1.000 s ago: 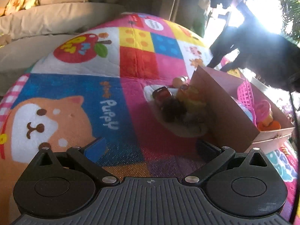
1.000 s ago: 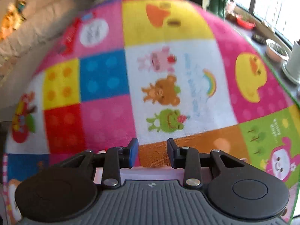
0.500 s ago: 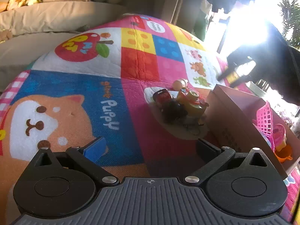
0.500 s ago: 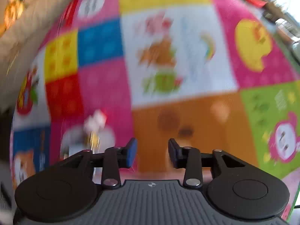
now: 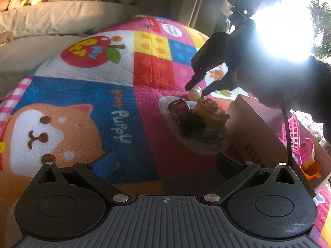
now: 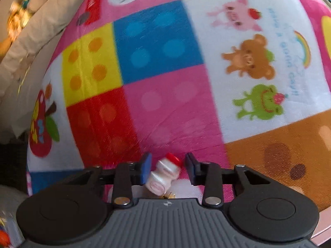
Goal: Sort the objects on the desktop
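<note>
A small white toy bottle with a red cap [image 6: 164, 174] lies tilted at the far edge of a white plate [image 5: 198, 147] on the colourful play mat. My right gripper [image 6: 168, 168] points steeply down over it with the bottle between its closing jaws; the left pad is close against it and a gap shows at the right pad. In the left wrist view the right gripper [image 5: 196, 87] is a dark silhouette straddling that bottle [image 5: 194, 93]. My left gripper [image 5: 165, 163] hangs open and wide over the mat, nothing between its fingers.
The plate also carries a red toy car [image 5: 179, 106], a dark toy [image 5: 191, 122] and a yellow toy [image 5: 212, 113]. Right of it stands a cardboard box [image 5: 256, 132] holding a pink basket [image 5: 292, 132] and toys. Beige cushions [image 5: 62, 14] lie behind the mat.
My right gripper swung from over the box down to the plate's far edge, and the white bottle now sits between its jaws. The left gripper stayed put.
</note>
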`<move>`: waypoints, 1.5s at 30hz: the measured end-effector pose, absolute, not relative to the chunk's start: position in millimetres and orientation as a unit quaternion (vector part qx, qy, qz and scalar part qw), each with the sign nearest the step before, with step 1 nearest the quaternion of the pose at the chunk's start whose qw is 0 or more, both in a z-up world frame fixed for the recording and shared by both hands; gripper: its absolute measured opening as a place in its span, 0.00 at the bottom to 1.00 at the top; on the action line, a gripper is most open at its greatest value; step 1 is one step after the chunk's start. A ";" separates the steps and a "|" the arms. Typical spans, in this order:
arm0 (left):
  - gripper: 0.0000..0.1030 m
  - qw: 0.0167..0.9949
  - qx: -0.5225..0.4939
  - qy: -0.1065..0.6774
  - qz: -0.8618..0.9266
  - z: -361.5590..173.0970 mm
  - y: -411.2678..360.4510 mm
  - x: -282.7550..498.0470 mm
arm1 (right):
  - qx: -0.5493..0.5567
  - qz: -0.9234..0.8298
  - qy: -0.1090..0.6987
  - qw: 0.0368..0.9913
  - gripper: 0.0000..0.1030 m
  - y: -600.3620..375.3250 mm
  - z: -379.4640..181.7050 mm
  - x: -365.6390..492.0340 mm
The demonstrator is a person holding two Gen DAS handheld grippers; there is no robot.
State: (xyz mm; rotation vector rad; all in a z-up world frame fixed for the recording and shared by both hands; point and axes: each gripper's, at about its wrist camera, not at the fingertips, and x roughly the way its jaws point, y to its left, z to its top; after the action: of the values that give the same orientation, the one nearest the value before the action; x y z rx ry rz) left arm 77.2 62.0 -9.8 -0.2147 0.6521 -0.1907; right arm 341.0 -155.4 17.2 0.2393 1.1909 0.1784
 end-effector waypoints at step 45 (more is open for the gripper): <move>1.00 0.876 0.092 0.343 -0.326 20.4 -92.8 -7.1 | 0.149 -0.056 0.378 0.912 0.28 -396.7 17.5 20.8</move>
State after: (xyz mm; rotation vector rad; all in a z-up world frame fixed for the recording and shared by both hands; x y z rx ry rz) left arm -7.1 -92.8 20.4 0.1921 0.7163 -0.6806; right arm 20.8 -396.7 17.5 0.3077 0.7792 -0.1146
